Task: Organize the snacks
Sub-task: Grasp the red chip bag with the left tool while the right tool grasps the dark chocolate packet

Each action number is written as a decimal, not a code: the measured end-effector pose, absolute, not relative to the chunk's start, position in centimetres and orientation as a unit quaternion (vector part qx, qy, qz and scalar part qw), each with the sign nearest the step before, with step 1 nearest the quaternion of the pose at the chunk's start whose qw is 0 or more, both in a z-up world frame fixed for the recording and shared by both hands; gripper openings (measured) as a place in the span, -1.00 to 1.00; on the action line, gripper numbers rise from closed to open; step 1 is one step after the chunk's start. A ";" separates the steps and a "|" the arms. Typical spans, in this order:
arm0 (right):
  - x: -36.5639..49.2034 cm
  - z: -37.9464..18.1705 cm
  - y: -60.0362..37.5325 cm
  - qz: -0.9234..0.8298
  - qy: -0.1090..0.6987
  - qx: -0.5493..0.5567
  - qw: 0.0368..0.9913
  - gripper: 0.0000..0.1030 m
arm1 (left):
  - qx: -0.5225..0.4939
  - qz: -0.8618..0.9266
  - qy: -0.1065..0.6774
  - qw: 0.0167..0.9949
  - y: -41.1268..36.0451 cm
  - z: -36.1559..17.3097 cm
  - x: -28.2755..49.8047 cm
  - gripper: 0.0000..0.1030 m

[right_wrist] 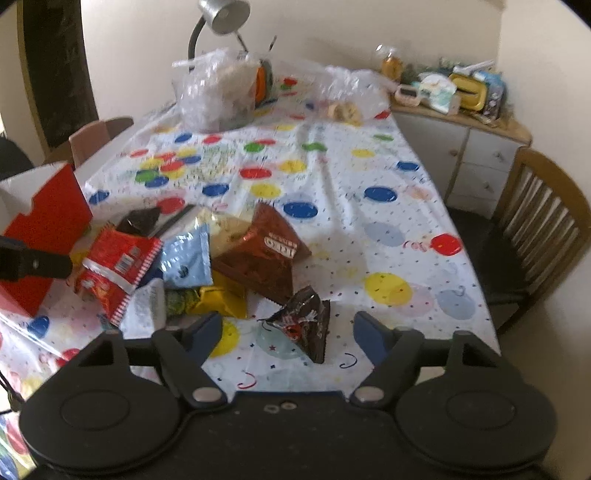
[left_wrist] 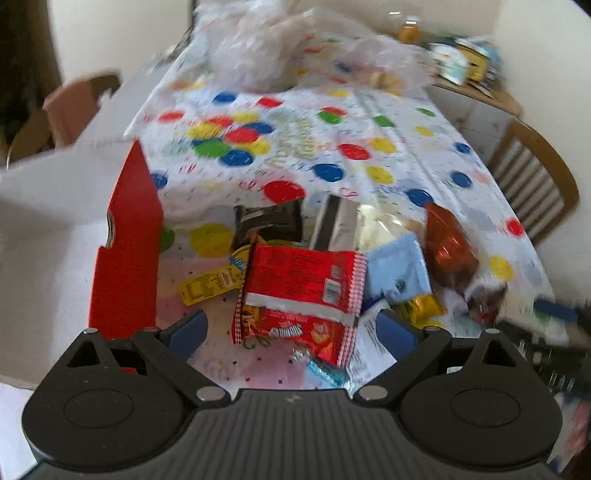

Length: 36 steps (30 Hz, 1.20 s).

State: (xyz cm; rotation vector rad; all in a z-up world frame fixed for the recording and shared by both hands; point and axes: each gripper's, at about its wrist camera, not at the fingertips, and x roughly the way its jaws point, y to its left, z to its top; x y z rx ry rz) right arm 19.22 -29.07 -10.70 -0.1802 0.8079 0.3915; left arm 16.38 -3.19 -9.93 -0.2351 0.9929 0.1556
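Between our right gripper [right_wrist: 288, 332] fingers there's a small dark brown snack packet [right_wrist: 304, 328] lying on the tablecloth [right_wrist: 332, 192], jaws partway apart on either side of it and not pressing on anything as far as we can see. Our left gripper [left_wrist: 291, 328] is spread wide over the red crinkle-edged snack bag [left_wrist: 303, 291], also not gripping. Both sit at the near end of the table, part of a heap: light blue pouch [right_wrist: 186, 258], a bigger coppery-brown bag [right_wrist: 258, 258], yellow wrappers [right_wrist: 221, 301], and a red cardboard box [right_wrist: 44, 236] standing open to the left.

We reckon these all handle light, crinkly and slippery, with crushable stuff inside. Best bet is pinching a sealed edge or a corner rather than squeezing the puffy middle.

The right view shows the whole heap plus the left gripper's tip poking in from the left, and a lamp [right_wrist: 221, 14] at the far end. The left view shows the red bag's barcode side close up, and a dark packet [left_wrist: 269, 221] behind it.
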 end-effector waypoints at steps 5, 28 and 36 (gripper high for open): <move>20.9 -11.8 -29.2 0.208 0.401 -0.094 0.887 0.33 | -0.272 0.125 0.510 0.807 0.0 -10.9 19.4 0.90; 25.6 -14.9 -29.3 0.295 0.448 -0.132 0.834 0.05 | -0.527 0.289 0.524 0.603 2.8 -18.0 22.2 0.90; 26.1 -15.2 -29.8 0.285 0.450 -0.111 0.839 -0.27 | -0.514 0.283 0.520 0.621 2.7 -17.5 21.3 0.53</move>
